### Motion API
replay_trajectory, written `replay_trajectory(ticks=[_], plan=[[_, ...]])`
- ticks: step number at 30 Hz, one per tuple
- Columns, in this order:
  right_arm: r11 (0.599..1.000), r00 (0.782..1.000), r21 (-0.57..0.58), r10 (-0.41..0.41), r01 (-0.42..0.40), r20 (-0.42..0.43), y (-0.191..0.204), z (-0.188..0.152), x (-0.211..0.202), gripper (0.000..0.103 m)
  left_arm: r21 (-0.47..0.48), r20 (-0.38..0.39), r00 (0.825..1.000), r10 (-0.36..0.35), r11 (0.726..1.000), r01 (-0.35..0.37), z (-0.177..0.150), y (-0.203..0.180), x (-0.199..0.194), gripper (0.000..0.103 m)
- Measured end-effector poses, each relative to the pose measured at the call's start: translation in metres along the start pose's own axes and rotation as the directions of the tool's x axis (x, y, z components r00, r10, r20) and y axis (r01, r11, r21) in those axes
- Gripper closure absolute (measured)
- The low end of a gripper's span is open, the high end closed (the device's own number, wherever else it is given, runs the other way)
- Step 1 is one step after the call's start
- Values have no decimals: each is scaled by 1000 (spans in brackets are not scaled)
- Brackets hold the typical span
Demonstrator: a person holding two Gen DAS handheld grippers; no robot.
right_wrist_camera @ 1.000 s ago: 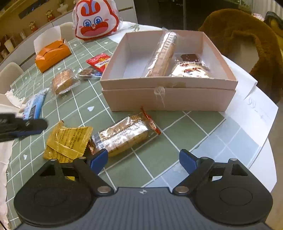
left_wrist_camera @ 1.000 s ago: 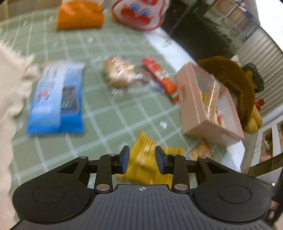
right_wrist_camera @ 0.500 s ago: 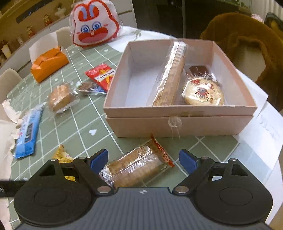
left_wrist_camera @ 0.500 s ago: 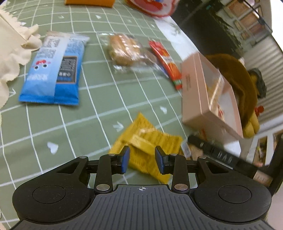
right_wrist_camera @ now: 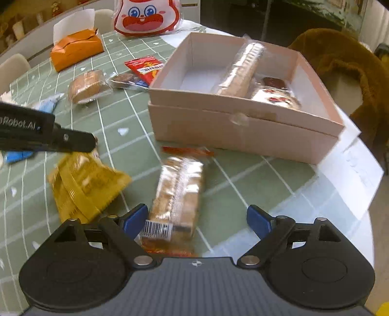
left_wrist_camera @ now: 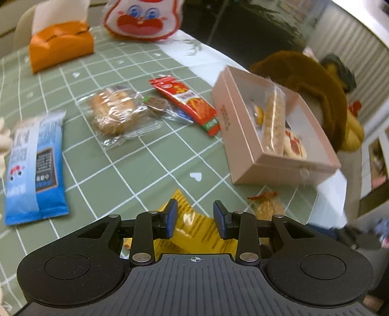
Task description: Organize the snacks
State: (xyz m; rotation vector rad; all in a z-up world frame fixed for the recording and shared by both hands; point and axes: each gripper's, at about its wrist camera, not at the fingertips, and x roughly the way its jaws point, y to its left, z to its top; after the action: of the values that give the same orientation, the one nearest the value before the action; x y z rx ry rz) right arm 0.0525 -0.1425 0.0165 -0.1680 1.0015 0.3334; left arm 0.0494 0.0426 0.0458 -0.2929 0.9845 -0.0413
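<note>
Both grippers, left gripper [left_wrist_camera: 195, 220] and right gripper [right_wrist_camera: 197, 218], are black with blue pads, silver pivot screws, 2 round discs and a ribbed grey body.

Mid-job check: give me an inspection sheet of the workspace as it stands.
Surface: green checked tablecloth.
Job's things: pink box holds a biscuit sleeve and round snacks; yellow packet, cracker pack, blue packet, bread, red sachet lie outside.
Clutter: orange tissue box, rabbit bag.
Grippers: left hand-held gripper open over the yellow packet; right hand-held gripper open wide, straddling the cracker pack.
Cables: nothing seen.
Surroundings: brown furry chair.
</note>
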Motion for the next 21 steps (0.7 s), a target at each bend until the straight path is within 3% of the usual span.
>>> replay_trajectory(ticks=[3, 5, 8, 12, 21], plan=[[999, 1000, 42, -16, 16, 2, -16, -6, 1, 1, 32, 0, 1000, 22, 999, -22, -6, 0, -6, 66], [997, 999, 73, -33, 32, 13, -24, -6, 2, 0, 11, 0, 999, 35, 999, -35, -8, 7, -10, 66], [995, 999, 86, -43, 41, 26, -27, -6, 3, 0, -93, -9, 1000, 30, 995, -31, -8, 27, -13, 66], [994, 996, 98, -57, 50, 66, -25, -11, 2, 0, -264, -37, 998, -46, 964, 34, -6, 49, -13, 66], [994, 993, 100, -63, 52, 102, -24, -20, -1, 0, -218, -9, 995, -97, 971, 93, 2, 29, -18, 66]])
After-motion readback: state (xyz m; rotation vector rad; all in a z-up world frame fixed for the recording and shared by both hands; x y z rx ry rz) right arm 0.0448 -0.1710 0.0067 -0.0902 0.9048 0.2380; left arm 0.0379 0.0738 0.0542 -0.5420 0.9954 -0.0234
